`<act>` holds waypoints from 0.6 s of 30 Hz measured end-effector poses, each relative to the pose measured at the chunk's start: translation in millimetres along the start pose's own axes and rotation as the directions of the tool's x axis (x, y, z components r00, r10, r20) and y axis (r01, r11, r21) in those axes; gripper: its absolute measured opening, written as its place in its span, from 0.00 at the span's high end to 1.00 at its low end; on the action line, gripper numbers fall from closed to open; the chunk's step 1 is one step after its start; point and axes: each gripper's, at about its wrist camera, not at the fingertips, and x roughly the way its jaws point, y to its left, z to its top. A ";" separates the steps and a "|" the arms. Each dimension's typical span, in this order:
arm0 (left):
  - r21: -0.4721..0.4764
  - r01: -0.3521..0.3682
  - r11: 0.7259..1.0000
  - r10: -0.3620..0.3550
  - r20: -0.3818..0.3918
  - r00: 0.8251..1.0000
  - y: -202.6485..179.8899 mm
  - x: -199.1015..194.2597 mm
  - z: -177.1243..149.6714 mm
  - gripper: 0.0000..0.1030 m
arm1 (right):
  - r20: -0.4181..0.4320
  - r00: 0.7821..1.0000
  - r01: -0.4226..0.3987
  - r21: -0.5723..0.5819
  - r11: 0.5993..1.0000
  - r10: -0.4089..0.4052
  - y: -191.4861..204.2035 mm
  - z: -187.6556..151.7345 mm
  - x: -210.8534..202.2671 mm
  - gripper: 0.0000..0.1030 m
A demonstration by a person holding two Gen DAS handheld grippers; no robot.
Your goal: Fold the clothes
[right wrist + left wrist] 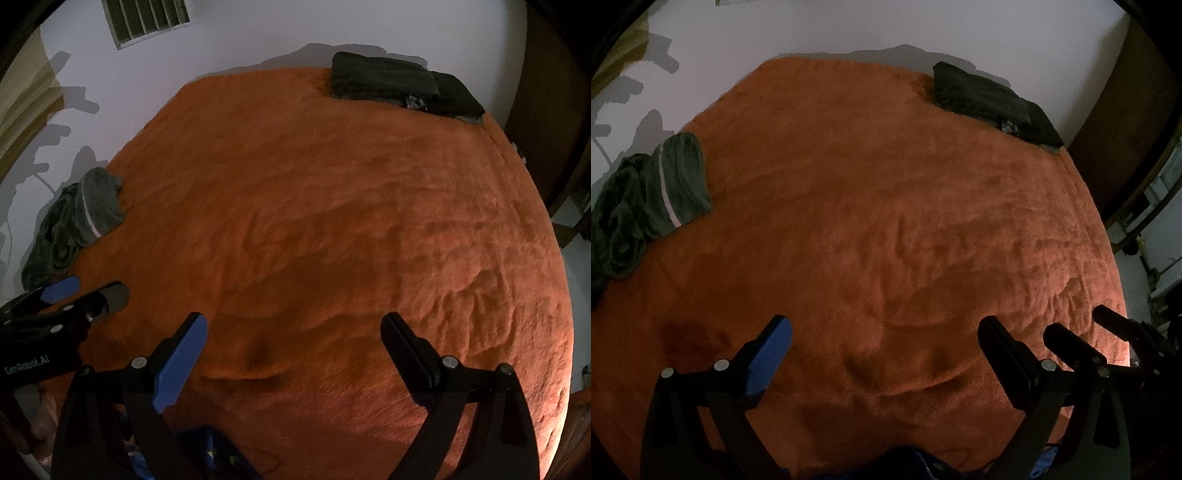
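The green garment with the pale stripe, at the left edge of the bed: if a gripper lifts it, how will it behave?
The green garment lies crumpled in soft rolls, so it is probably floppy and would sag from one pinch point. It looks like thin cloth, likely light. On the fuzzy orange blanket it would probably drag and bunch rather than slide.

Left gripper (pixel 884 345): black angular arms, silver round screws at the joints, one blue textured pad facing a black pad. Right gripper (pixel 293 341) is built alike, and "GenRobot.AI" shows in pale lettering on the left one's black body.
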 end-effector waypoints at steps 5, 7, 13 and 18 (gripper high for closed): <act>-0.003 0.001 1.000 -0.001 -0.001 1.000 1.1 2.1 -1.2 0.02 | -0.003 1.000 -0.002 0.000 1.000 0.002 -0.7 -0.3 0.7 0.08; -0.004 0.002 1.000 -0.002 -0.001 1.000 1.3 2.8 -1.9 0.02 | -0.005 1.000 -0.002 0.000 1.000 0.002 -0.9 -0.5 1.0 0.08; -0.004 0.005 1.000 -0.005 -0.010 1.000 2.0 5.3 -2.0 0.02 | -0.006 1.000 -0.002 0.002 1.000 0.002 -1.2 -0.4 1.6 0.08; -0.008 0.005 1.000 -0.005 -0.015 1.000 3.2 4.9 -1.9 0.02 | -0.006 1.000 -0.001 0.003 1.000 0.001 -1.3 -0.2 2.0 0.08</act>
